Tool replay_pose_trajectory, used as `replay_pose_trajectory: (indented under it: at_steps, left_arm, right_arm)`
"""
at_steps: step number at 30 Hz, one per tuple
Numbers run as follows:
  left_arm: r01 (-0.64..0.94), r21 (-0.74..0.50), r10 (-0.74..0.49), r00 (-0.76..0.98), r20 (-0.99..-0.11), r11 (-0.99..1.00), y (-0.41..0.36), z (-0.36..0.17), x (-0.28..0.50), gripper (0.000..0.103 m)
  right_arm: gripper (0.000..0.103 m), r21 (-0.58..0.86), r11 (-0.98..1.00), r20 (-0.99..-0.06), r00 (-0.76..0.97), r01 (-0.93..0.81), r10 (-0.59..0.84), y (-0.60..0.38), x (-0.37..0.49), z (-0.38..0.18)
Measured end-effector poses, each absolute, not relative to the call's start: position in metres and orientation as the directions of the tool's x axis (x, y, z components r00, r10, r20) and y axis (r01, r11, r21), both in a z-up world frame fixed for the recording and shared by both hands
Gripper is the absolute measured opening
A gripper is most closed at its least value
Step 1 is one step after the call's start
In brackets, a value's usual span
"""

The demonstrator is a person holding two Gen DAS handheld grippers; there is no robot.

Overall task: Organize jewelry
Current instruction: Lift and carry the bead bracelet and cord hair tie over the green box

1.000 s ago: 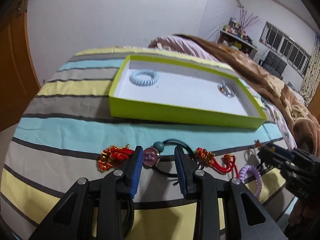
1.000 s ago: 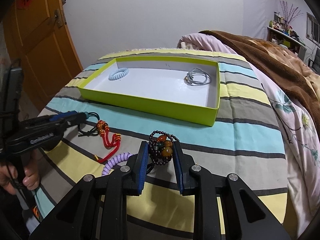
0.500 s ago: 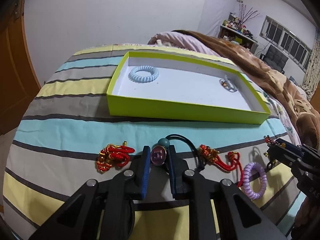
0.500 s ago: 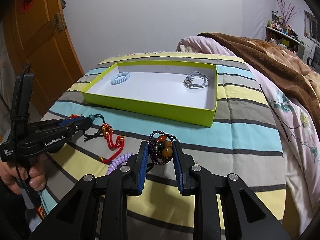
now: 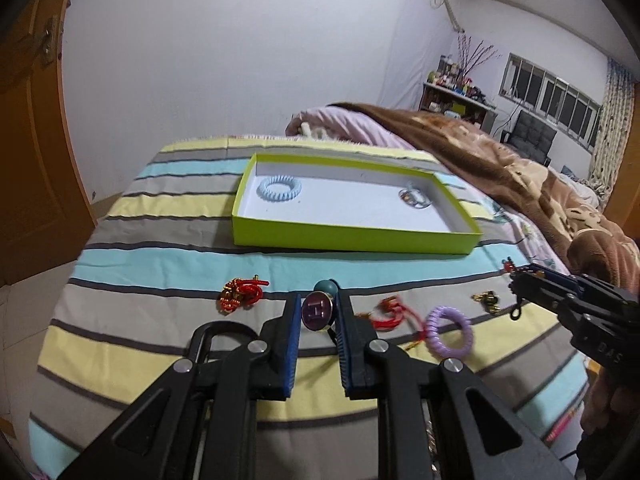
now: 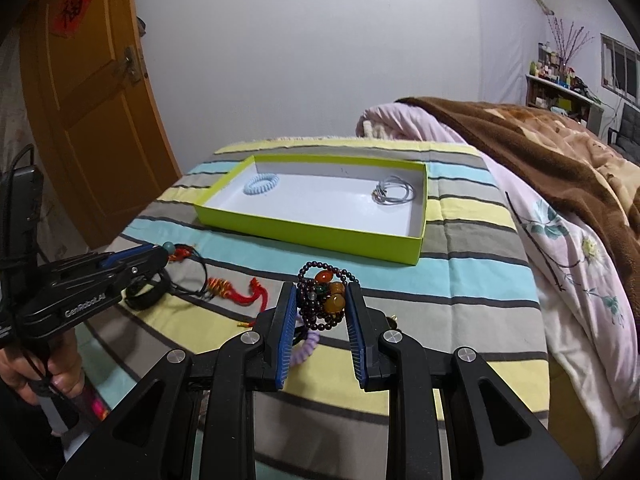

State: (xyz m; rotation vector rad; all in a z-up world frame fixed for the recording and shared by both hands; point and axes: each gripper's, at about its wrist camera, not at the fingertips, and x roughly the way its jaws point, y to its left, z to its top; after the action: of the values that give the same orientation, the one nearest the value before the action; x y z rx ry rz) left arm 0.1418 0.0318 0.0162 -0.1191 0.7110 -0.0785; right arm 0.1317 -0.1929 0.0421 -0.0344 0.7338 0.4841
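Observation:
My left gripper (image 5: 318,312) is shut on a purple round pendant (image 5: 317,310) with a teal bead and black cord, lifted above the striped bedspread. My right gripper (image 6: 321,300) is shut on a dark beaded bracelet (image 6: 324,298) with amber beads, also lifted. The green tray (image 5: 352,236) lies ahead with a blue coil hair tie (image 5: 279,189) at its left and silver rings (image 5: 414,199) at its right. On the bedspread lie a red knot charm (image 5: 240,294), a red tassel cord (image 5: 394,316), a purple coil hair tie (image 5: 448,326) and a small gold piece (image 5: 486,300).
The striped bedspread (image 5: 160,264) drops off at the left edge toward an orange door (image 6: 80,100). A brown blanket (image 6: 560,160) is heaped along the right side. The tray (image 6: 312,232) sits beyond the loose pieces.
My left gripper closed on the purple pendant and lifted it off the bedspread. My right gripper rose with the beaded bracelet. Both views pulled back and higher.

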Motion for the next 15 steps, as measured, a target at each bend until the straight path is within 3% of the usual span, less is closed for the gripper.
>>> replay_pose_trajectory:
  at_steps: [15]
  left_arm:
    - [0.095, -0.150, -0.163, 0.814, -0.557, 0.984, 0.025, 0.058, 0.096, 0.018]
  right_arm:
    - [0.025, 0.129, 0.882, -0.595, 0.676, -0.453, 0.434, -0.197, 0.091, 0.072]
